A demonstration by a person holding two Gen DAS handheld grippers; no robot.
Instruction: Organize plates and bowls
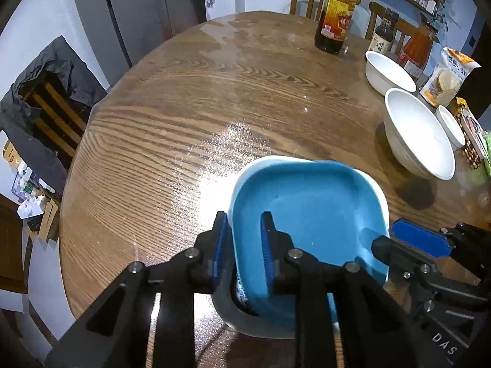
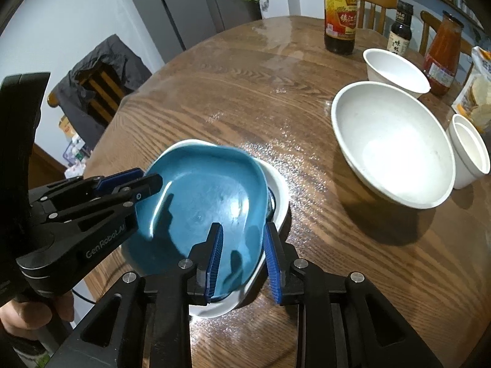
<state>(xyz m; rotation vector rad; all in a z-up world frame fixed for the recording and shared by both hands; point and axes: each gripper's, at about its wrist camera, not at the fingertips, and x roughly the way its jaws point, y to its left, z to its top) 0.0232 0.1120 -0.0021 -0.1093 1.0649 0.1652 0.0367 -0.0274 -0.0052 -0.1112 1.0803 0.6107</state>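
A blue square plate (image 1: 310, 211) lies tilted inside a white dish (image 1: 260, 328) near the table's front edge. My left gripper (image 1: 244, 217) straddles the plate's left rim, one pad outside and one inside; the pads stand off the rim, so it is open. In the right wrist view the blue plate (image 2: 202, 202) rests in the white dish (image 2: 279, 190). My right gripper (image 2: 242, 227) brackets their right rims with a visible gap and is open. The left gripper (image 2: 150, 179) shows at the plate's left edge. The right gripper (image 1: 396, 237) shows at the plate's right corner.
On the round wooden table (image 2: 245, 92) stand a large white bowl (image 2: 392, 144), a smaller white bowl (image 2: 396, 70) and a white cup (image 2: 469, 153) at the right. Sauce bottles (image 2: 340, 12) and a snack bag (image 1: 445, 76) line the far right. A chair with a dark jacket (image 1: 46, 107) stands left.
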